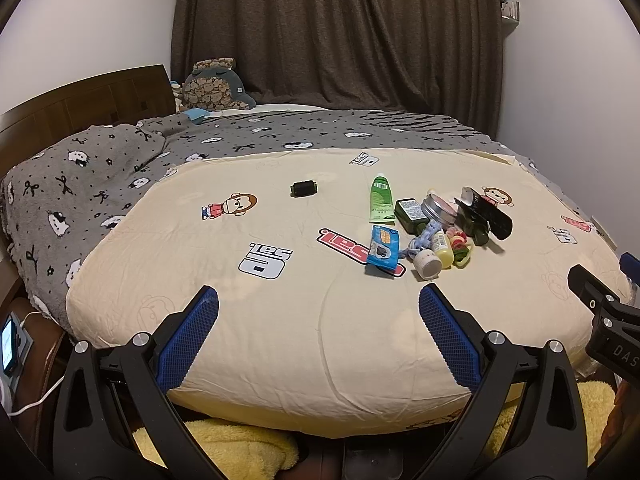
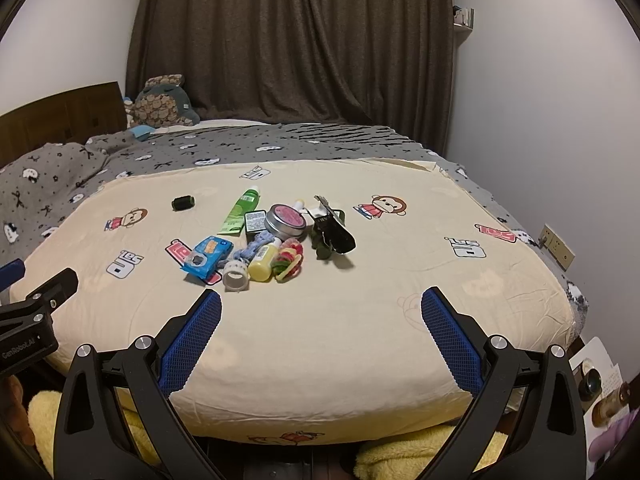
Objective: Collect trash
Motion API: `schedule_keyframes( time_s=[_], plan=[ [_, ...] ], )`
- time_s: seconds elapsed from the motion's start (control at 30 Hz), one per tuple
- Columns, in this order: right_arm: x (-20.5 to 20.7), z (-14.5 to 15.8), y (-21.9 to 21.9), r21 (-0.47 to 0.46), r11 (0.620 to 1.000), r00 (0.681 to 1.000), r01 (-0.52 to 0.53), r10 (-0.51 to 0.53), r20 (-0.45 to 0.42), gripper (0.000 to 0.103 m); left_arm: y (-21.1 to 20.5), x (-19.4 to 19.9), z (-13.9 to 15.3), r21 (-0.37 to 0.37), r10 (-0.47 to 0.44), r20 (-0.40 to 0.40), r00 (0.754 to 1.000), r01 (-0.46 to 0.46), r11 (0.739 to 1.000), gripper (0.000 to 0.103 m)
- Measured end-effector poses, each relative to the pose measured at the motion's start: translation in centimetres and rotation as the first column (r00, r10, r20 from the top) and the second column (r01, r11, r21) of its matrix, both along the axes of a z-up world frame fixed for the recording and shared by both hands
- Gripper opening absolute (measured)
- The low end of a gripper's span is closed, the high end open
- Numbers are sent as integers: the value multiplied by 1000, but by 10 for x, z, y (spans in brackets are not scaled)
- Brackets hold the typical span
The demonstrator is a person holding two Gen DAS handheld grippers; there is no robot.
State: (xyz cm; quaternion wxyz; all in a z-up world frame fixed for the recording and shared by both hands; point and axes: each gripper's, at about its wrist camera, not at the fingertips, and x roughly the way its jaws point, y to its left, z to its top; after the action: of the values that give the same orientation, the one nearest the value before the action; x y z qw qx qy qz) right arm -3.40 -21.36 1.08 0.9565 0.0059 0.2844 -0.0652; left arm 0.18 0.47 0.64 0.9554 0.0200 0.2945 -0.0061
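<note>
Bedcover (image 1: 280, 340), cream and bare, stretches from the near edge to the trash pile (image 2: 272, 240) in the middle. Left gripper (image 1: 319, 308) and right gripper (image 2: 321, 308) hang over that near edge, jaws wide apart, holding nothing. A black spool (image 2: 183, 203) lies apart, far left.

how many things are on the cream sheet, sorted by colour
Green: 1, green tube
Blue: 2, blue wipes pack, blue cloth scrap
Yellow: 1, yellow bottle
Black or dark: 3, black spool, dark box, black clip
Silver: 1, round tin
White: 1, white cap
Multicolour: 1, hair ties
Total: 10
</note>
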Motion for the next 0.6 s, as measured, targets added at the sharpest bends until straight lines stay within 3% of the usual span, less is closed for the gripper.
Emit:
schedule_keyframes(
  time_s=[0.6],
  plan=[
    [-1,-1,0,2,1000,1000,5,-5,6,100,-1,1,2,0,0,4,1000,0,1000,95]
  ],
)
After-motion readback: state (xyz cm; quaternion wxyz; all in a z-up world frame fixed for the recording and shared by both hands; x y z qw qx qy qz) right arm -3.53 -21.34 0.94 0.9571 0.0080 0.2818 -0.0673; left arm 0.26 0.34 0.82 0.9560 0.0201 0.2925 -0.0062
